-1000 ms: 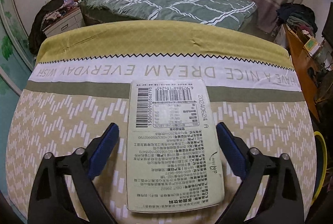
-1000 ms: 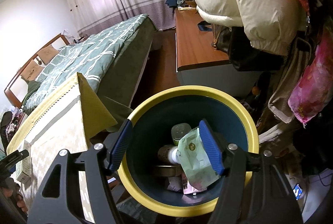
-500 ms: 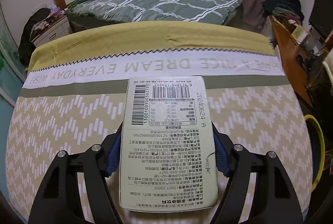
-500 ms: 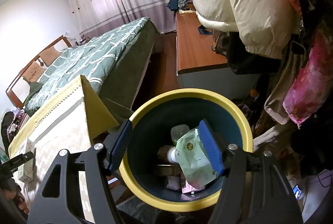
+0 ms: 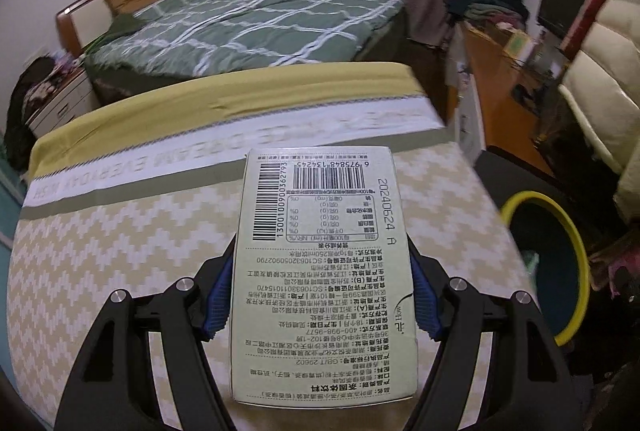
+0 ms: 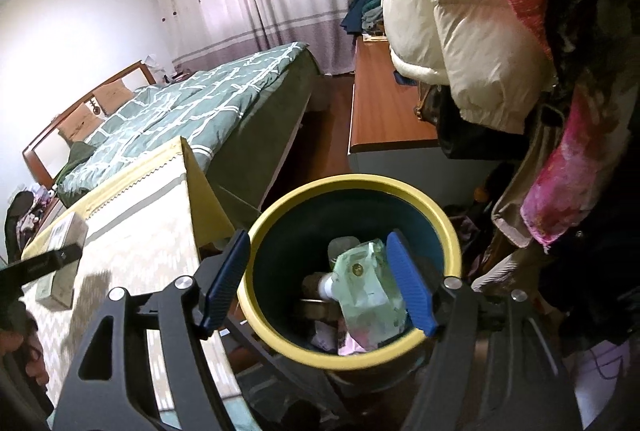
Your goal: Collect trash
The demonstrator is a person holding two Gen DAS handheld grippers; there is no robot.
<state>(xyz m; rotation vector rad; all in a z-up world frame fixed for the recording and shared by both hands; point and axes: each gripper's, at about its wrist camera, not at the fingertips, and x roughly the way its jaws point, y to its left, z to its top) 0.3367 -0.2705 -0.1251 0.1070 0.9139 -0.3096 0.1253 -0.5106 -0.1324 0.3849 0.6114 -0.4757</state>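
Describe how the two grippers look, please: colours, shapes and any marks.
The left gripper and the right gripper look alike: black plastic frames with triangular cut-outs, silver round screw heads at the joints, and two long flat fingers covered with ribbed blue pads. No cables or sleeves are visible. Any marking is too small to read.

One drink carton (image 5: 323,271) — pale green, printed with two barcodes — and one tabletop (image 5: 120,251) under a patterned cloth. One yellow-rimmed trash bin (image 6: 348,191); inside it, one green pouch (image 6: 366,291), one white-capped bottle (image 6: 320,283) and a few scraps too jumbled to count. Two grippers, each with two blue fingers (image 6: 224,283). One bed (image 5: 248,27), one white puffer coat (image 6: 452,31) — and one wooden cabinet (image 6: 384,103).
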